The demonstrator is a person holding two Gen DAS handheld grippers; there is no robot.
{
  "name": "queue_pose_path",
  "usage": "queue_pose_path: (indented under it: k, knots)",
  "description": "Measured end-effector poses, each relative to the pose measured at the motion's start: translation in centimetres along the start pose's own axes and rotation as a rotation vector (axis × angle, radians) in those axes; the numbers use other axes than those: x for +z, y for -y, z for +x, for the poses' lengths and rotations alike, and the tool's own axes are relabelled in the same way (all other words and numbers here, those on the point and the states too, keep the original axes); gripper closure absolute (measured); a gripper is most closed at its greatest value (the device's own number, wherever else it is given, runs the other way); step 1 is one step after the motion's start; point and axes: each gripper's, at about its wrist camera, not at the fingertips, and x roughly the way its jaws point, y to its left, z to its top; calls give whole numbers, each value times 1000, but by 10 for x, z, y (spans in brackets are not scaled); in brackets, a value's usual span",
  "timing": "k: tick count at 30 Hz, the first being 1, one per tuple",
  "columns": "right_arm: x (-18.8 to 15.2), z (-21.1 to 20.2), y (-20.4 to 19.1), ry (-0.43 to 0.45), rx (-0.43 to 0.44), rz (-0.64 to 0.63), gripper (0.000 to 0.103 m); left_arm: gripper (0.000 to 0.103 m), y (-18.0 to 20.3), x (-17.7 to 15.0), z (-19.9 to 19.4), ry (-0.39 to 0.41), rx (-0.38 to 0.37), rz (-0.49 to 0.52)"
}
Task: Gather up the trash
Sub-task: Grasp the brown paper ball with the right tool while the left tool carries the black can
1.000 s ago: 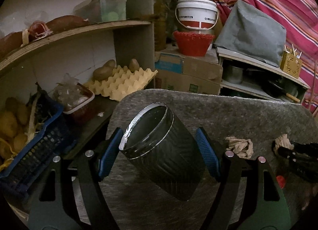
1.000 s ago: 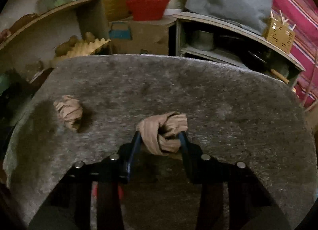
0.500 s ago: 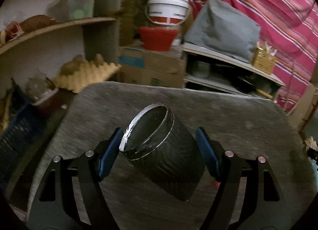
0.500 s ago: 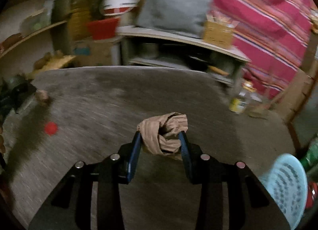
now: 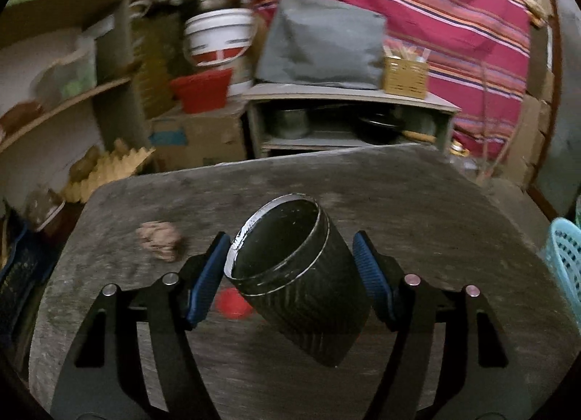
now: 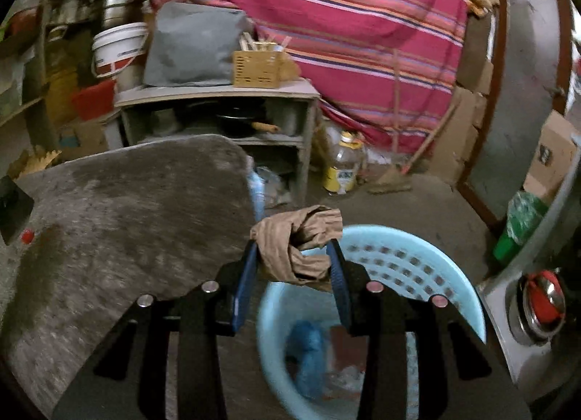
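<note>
Trash is partly collected: right tongs clamp a paper wad above the basket, left tongs, closing, bracket a black can, another wad waits on the worktop.

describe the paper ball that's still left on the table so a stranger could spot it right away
Start at the grey table in the left wrist view. Left of the black can between the left gripper's closing pads lies a crumpled brown paper ball. Unlike the flat red spot nearby, it is tan and wrinkled.
</note>
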Motion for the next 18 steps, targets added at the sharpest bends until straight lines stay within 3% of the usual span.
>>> queue_pose_path:
  k: [7,12,18]
  knots:
    - [-19,2,68,-36,-30,66,64,35,94,-4,-20,6,-105,66]
    - [-26,7,93,-41,-21,89,64,35,152,-10,-32,-5,-203,58]
    - [-38,15,124,-57,18,164,64,35,234,-21,-43,10,-256,148]
